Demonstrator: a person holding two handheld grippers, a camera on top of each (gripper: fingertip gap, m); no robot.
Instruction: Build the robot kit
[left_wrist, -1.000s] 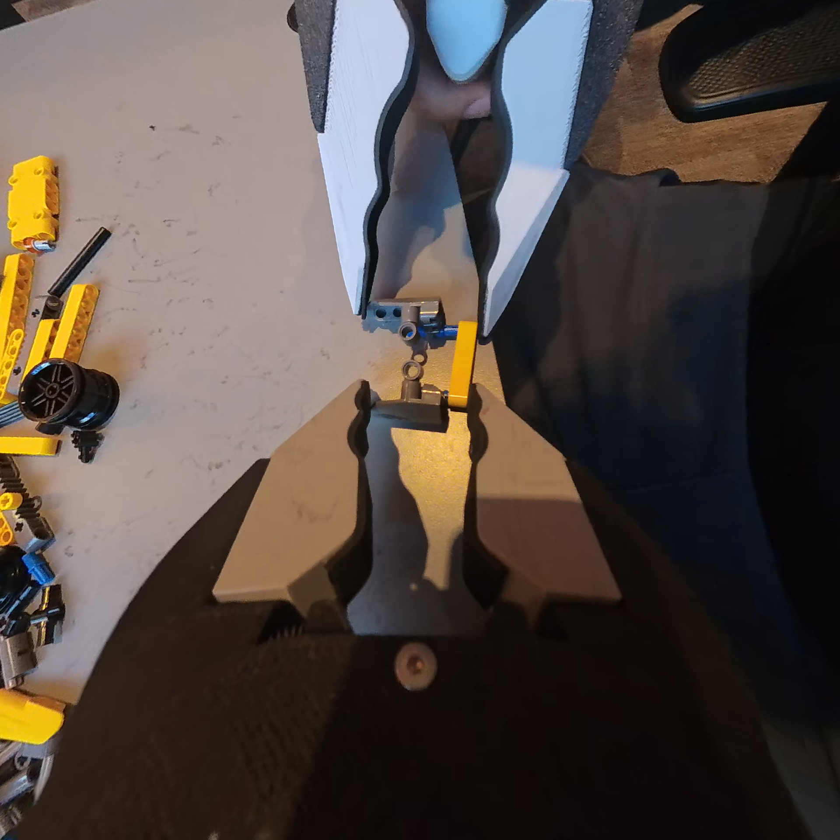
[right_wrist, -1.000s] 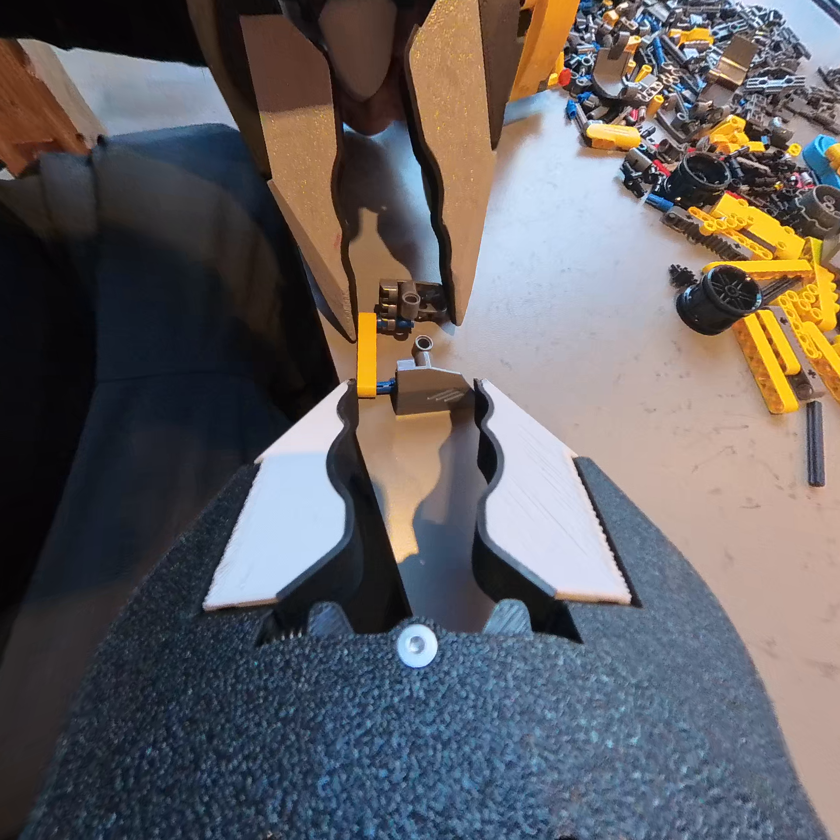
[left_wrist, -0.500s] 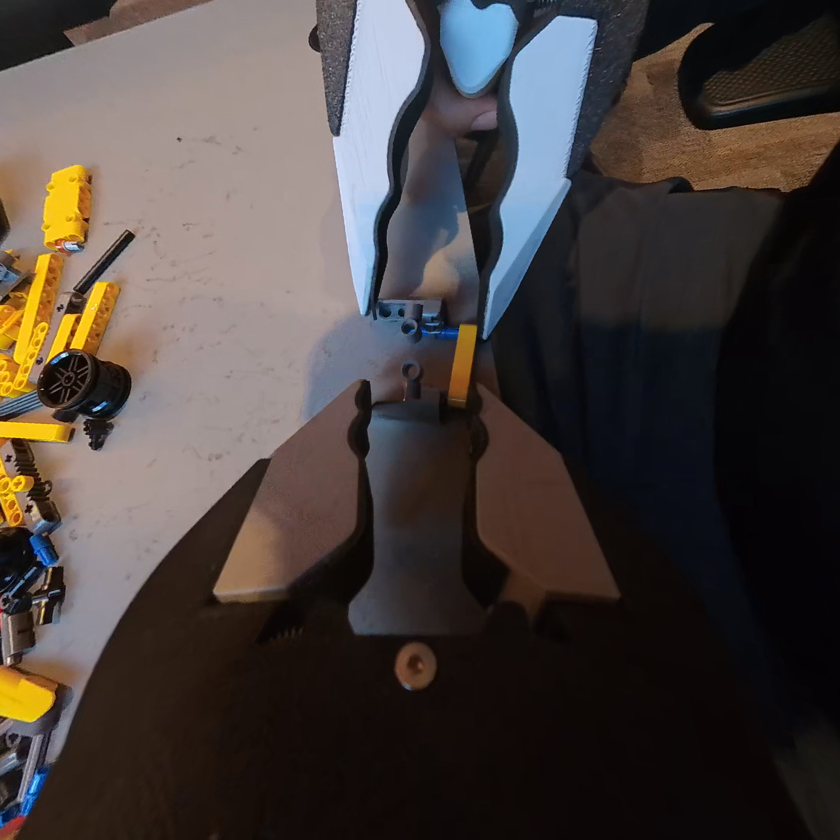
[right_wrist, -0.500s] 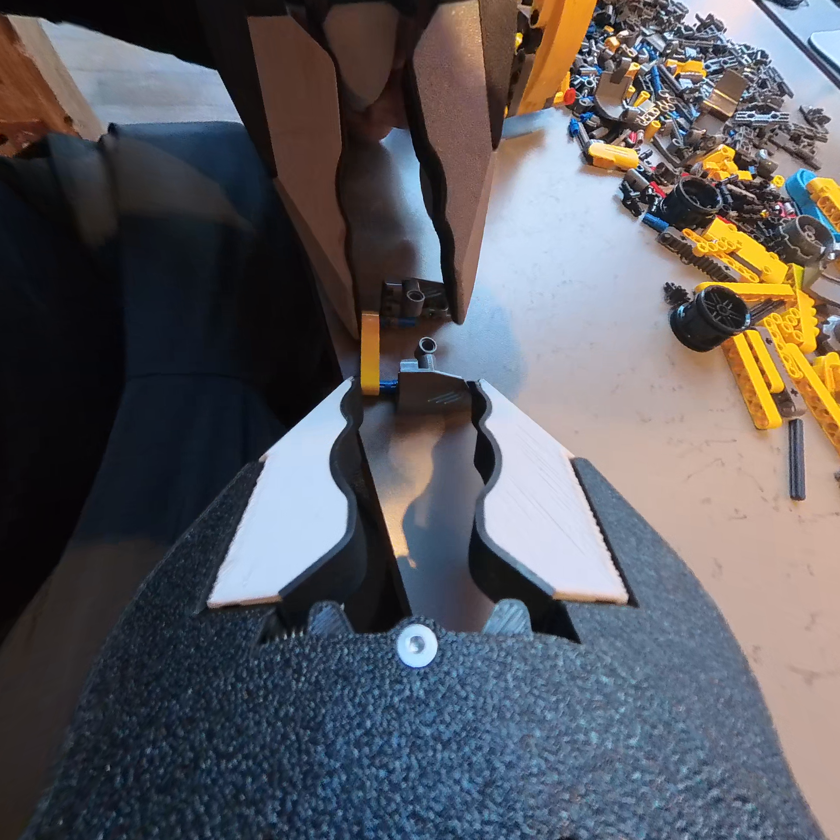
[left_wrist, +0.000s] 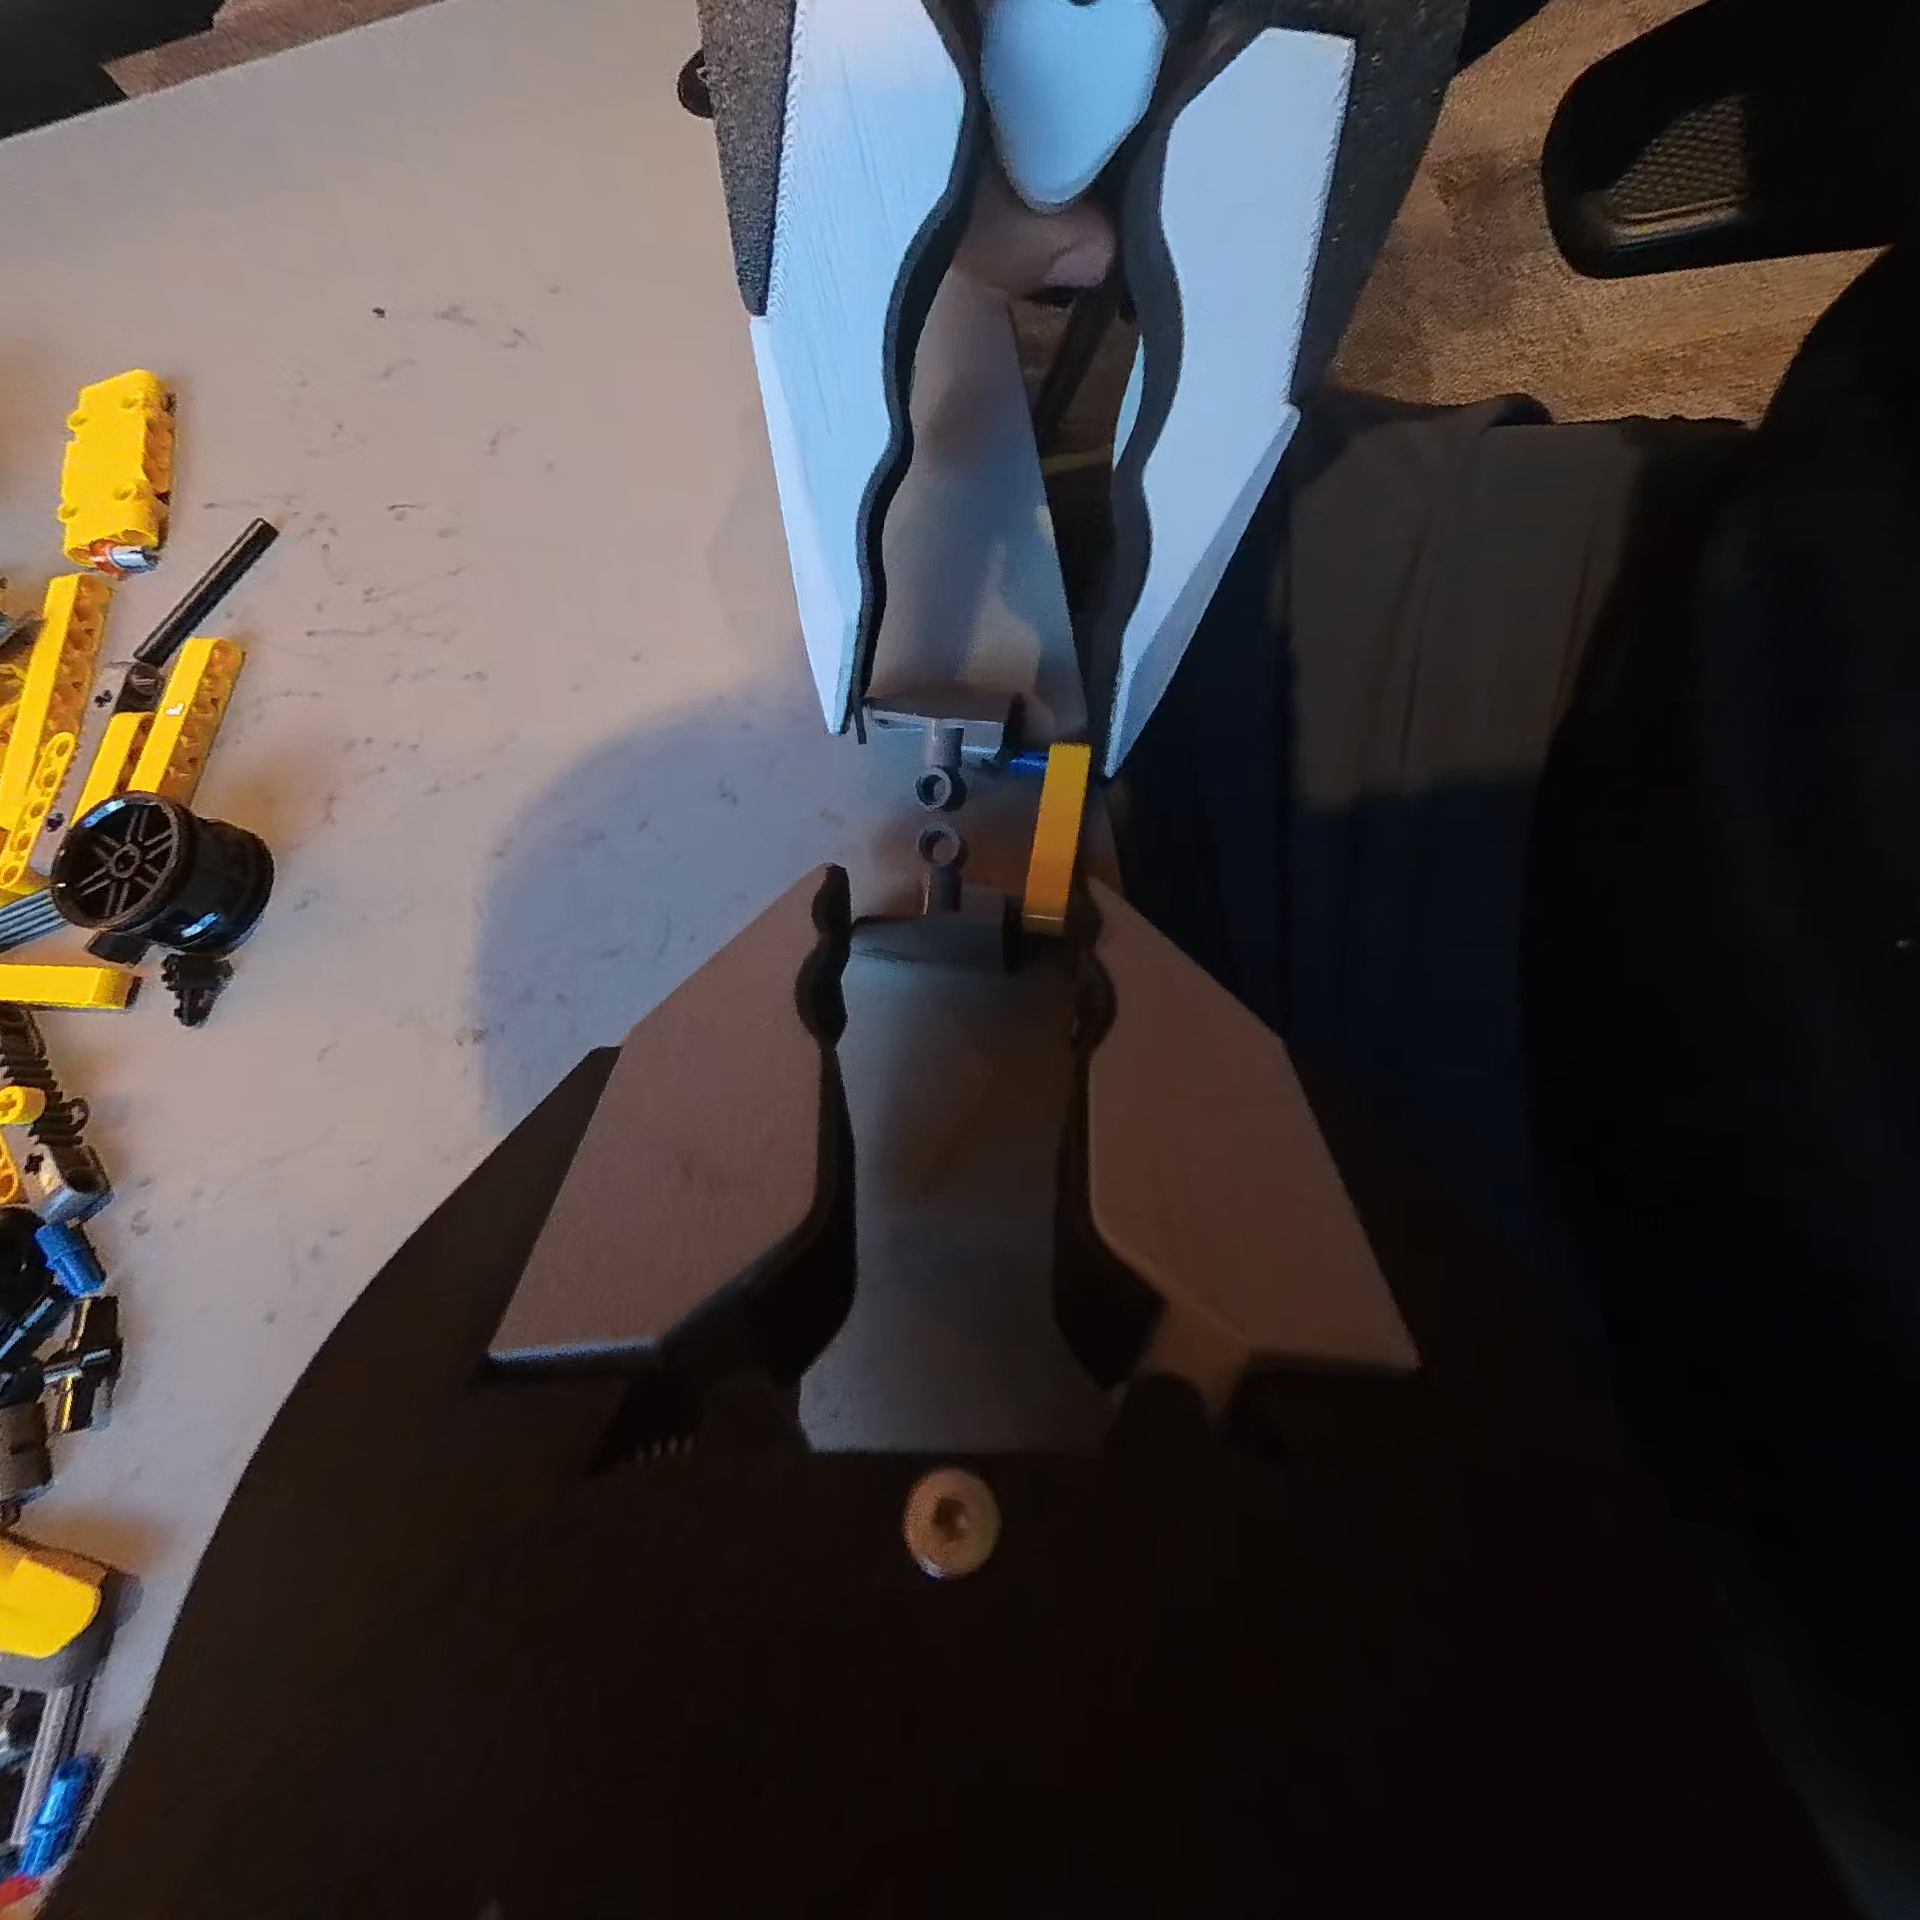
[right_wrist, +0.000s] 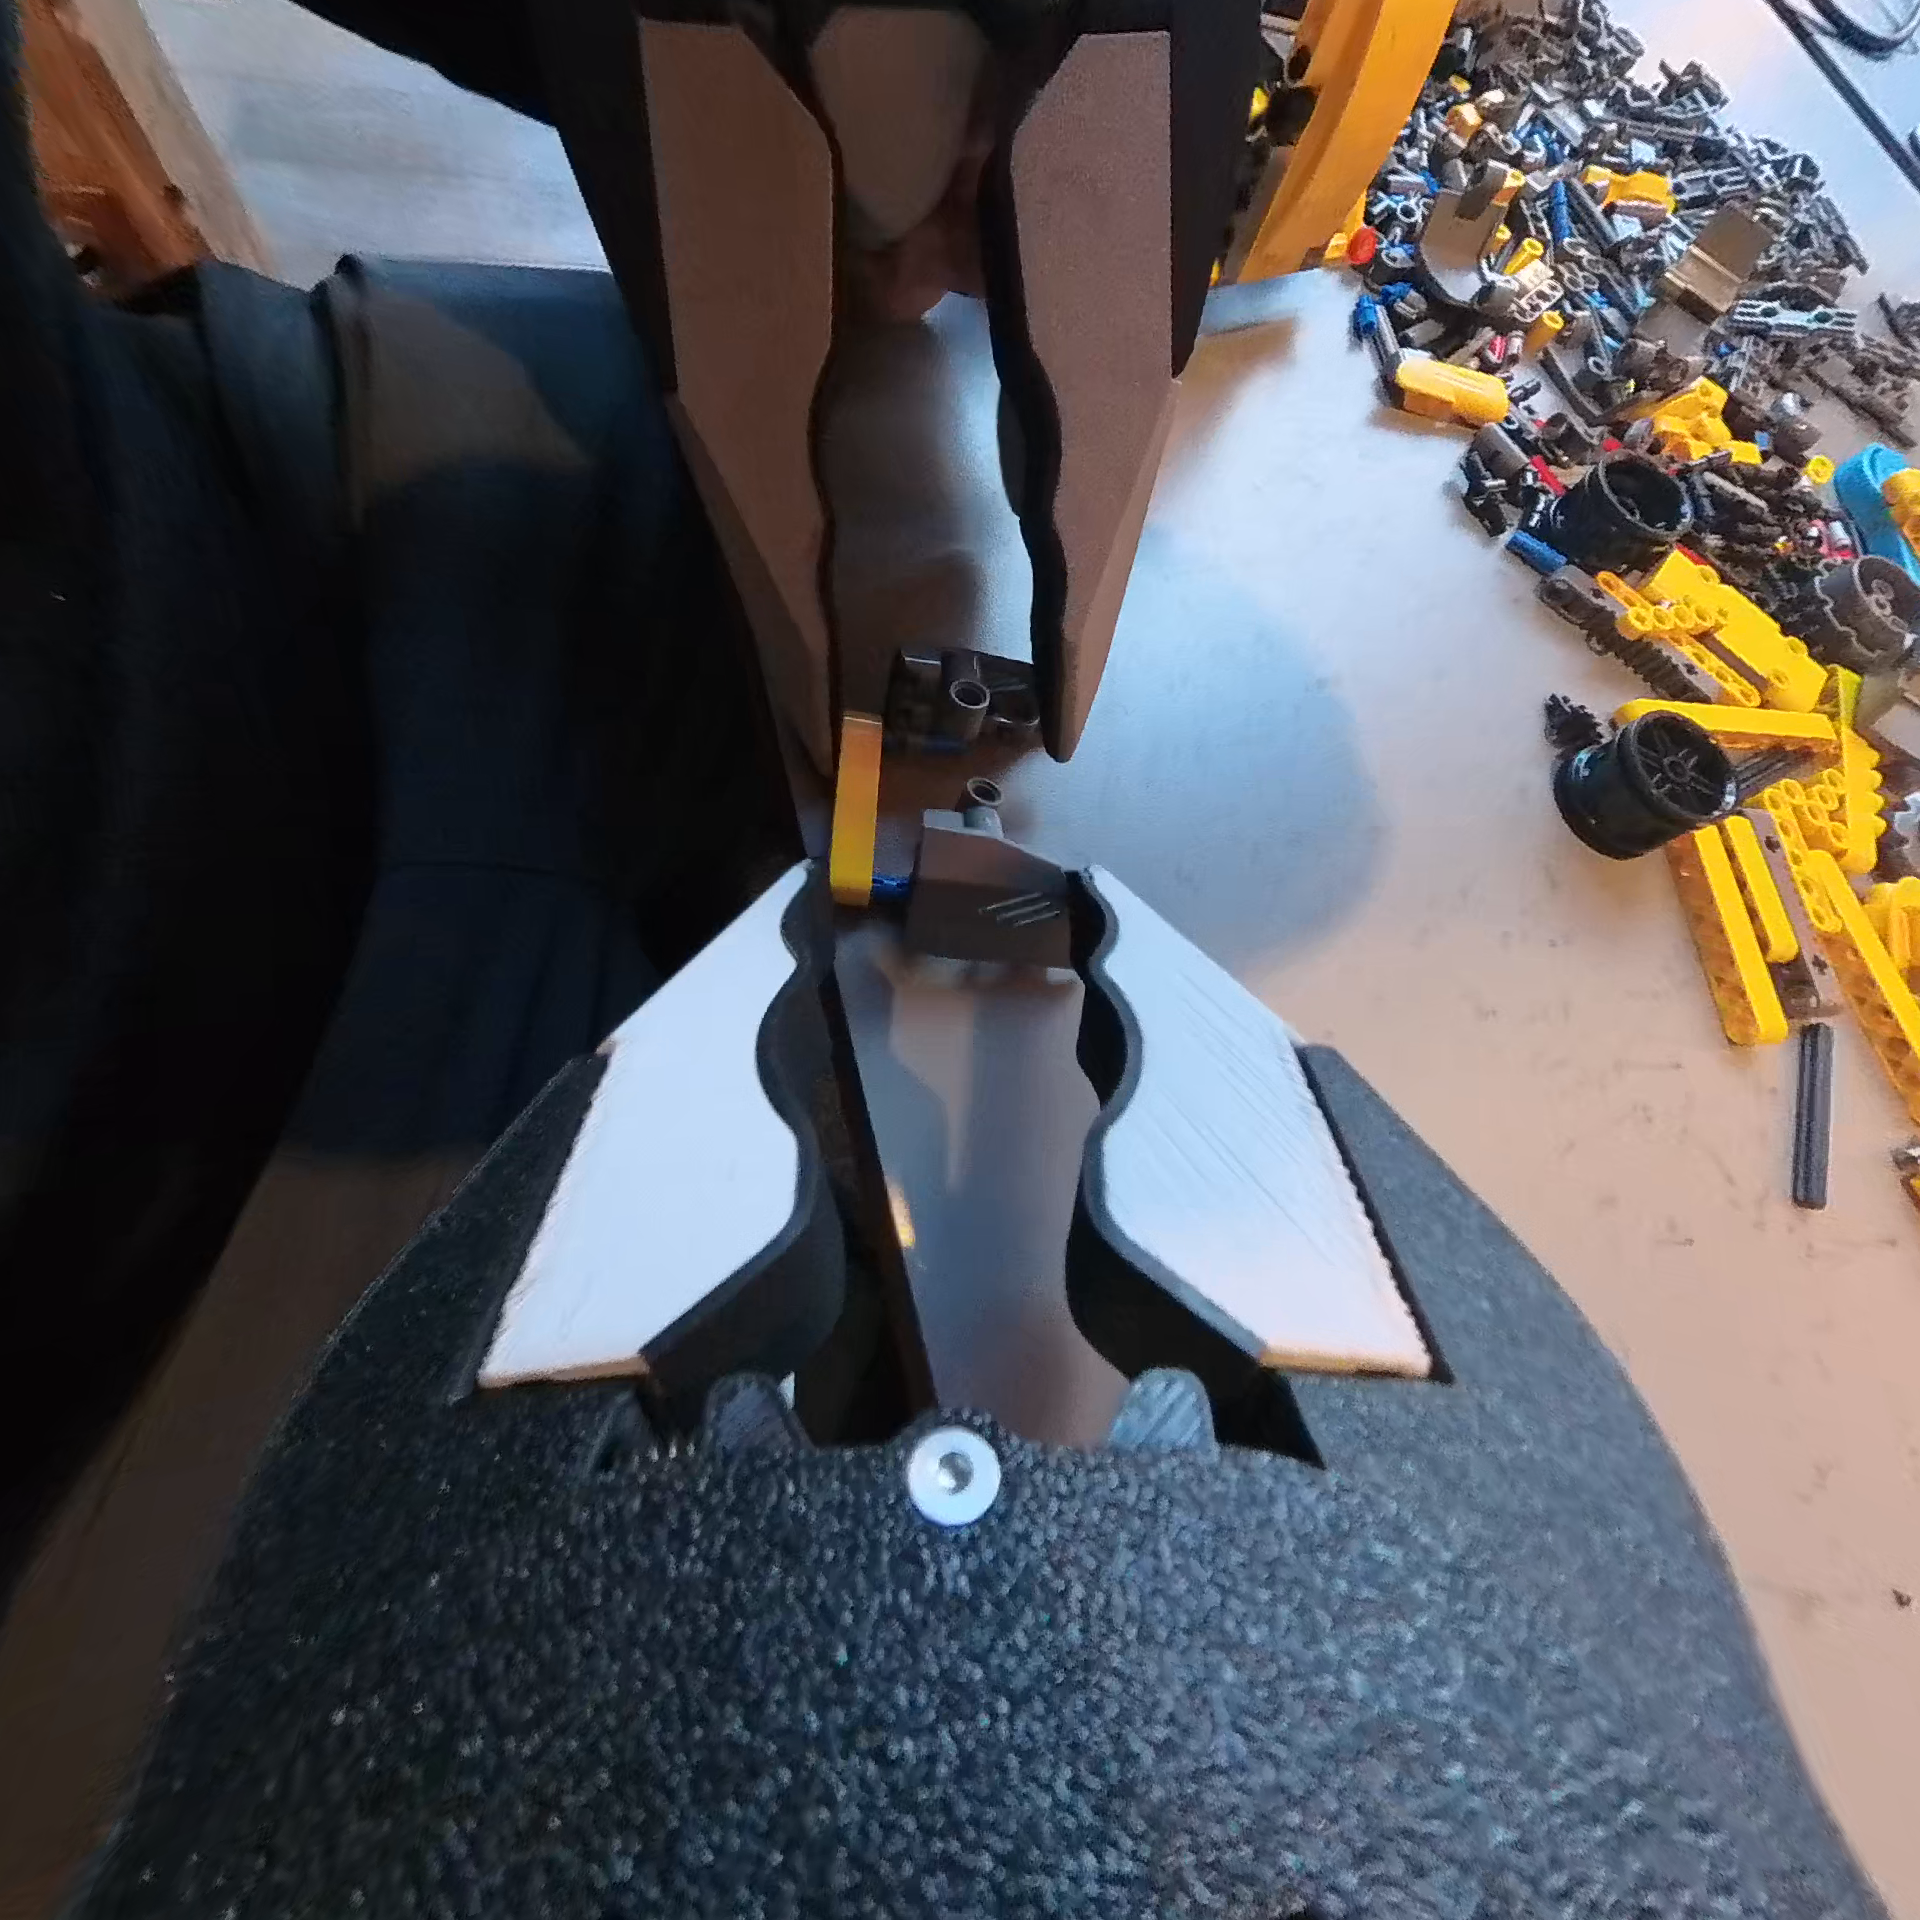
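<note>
Yellow beam (left_wrist: 1058, 831) (right_wrist: 858, 821) spans the gap between two grey brick pieces, joined by blue pins, above the near edge of the tabletop (left_wrist: 468, 436) (right_wrist: 1351, 1039). The left tool (left_wrist: 956, 914) (right_wrist: 961, 727), brown-fingered, is closed on one dark grey piece (left_wrist: 935, 940) (right_wrist: 961, 707), and the right tool (right_wrist: 951, 914) (left_wrist: 977, 727), white-fingered, pinches the other grey piece (right_wrist: 987, 909) (left_wrist: 940, 717), the two facing tip to tip with short grey connector stubs nearly meeting. Loose yellow beams, a black wheel (left_wrist: 156, 873) (right_wrist: 1642, 784) and a black axle (left_wrist: 208, 592) (right_wrist: 1810, 1127) lie well apart on the tabletop.
</note>
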